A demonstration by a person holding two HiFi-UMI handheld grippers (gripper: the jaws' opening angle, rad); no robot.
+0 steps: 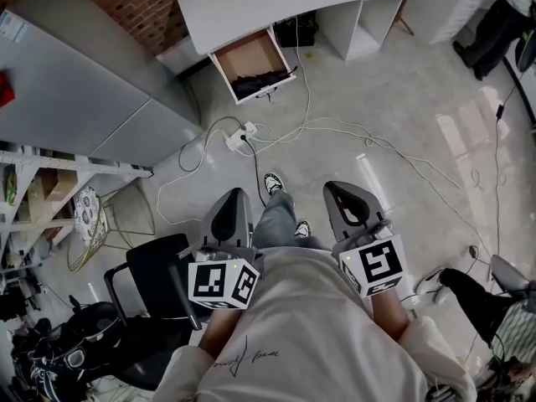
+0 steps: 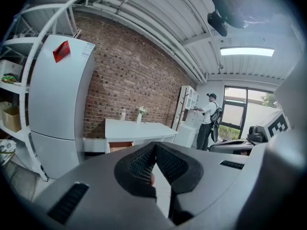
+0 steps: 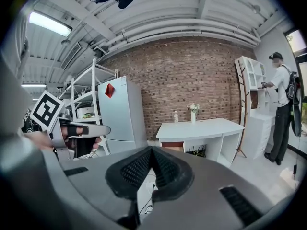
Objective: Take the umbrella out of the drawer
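You stand well back from the white, curved tabletop point(image 1: 276, 2) set against a red brick wall point(image 1: 142, 2), a pair of tongs in each hand. The left tongs point(image 1: 232, 212) are clenched, their ribbed black pads point(image 2: 141, 164) meeting at the tip with nothing between them. The right tongs point(image 1: 347, 201) are clenched and empty too. Both are smooth grey shells pointing toward the tabletop, each carrying a cube point(image 1: 222, 283) of black-and-white square markers. The drawer point(image 1: 248, 55), a shallow box with a white front and a bare brown wooden bottom, stands pulled out under the tabletop's left end. The umbrella point(image 1: 261, 81), a dark, crumpled bundle, lies inside along the drawer's front edge, well apart from both tongs. On the glossy grey floor point(image 1: 377, 99) between you and the drawer, a white power strip point(image 1: 239, 137) sits amid looping white cables point(image 1: 335, 128). A tall grey refrigerator point(image 1: 75, 99) stands to the left, and a black chair point(image 1: 159, 283) is just beside your left arm.
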